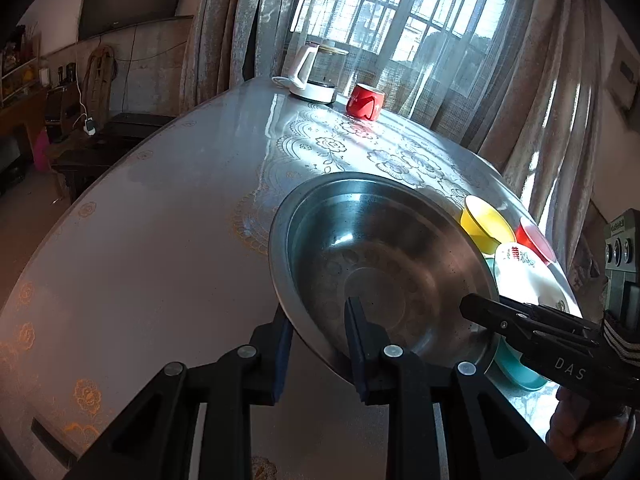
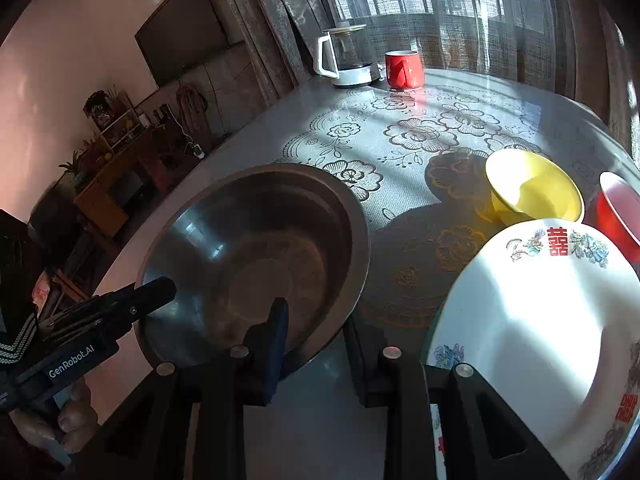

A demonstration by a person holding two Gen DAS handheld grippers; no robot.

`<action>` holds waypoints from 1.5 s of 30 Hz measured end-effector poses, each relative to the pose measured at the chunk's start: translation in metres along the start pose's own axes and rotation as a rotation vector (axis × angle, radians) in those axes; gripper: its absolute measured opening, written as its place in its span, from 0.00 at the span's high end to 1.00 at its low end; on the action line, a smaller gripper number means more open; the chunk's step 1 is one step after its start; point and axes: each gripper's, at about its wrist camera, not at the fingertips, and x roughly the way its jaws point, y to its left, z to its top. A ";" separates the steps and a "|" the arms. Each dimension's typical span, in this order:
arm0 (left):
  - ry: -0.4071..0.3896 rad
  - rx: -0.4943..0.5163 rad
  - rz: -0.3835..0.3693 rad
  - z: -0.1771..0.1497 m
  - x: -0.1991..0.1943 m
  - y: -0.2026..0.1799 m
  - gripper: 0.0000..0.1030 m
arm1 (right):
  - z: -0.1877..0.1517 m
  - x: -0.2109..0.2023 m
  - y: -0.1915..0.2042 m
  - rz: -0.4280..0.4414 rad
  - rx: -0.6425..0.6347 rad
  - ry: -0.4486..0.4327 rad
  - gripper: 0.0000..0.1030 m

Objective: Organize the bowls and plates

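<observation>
Stainless steel basin (image 1: 380, 264), wide-rimmed and empty, tilted above the bench (image 1: 160, 240), held at two points on its rim. Left tongs (image 1: 320, 344) pinching the near rim of the basin, one blue-padded finger inside the bowl and the other outside beneath the rim. Right tongs (image 2: 316, 340) likewise pinching the basin rim, one padded finger inside and the other outside below the edge; seen from the left wrist view as a black arm marked "DAS" reaching in over the basin's right edge. Just beside the basin on its right: white porcelain bowl (image 2: 532, 320) with red double-happiness characters and floral decoration, close to the right wrist camera, resting over a teal dish (image 1: 520, 372). Beyond the white bowl: yellow bowl (image 2: 532, 188), tilted, interior lit by sun, and red bowl (image 2: 618, 216) at the frame edge, both near the white bowl; contact between them cannot be determined. At the far end of the bench, well apart from the basin: white electric kettle (image 2: 348, 56) with glass body on its base, and red mug (image 2: 403, 69) just beside it. Bench surface covered with lace-patterned floral cloth under glossy sheet. Curtained barred window (image 1: 400, 12) behind the bench; dark wall-mounted television (image 2: 180, 28) to the left.
</observation>
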 end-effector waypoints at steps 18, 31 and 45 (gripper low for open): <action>0.039 -0.009 0.044 -0.029 -0.008 0.013 0.73 | -0.036 0.000 0.013 0.050 0.018 0.033 0.72; -0.036 0.063 0.167 -0.028 -0.021 0.007 0.72 | -0.037 -0.003 0.009 0.071 0.021 0.017 0.70; -0.084 0.102 0.160 -0.017 -0.032 -0.007 0.72 | -0.036 -0.038 -0.001 0.095 0.044 -0.077 0.69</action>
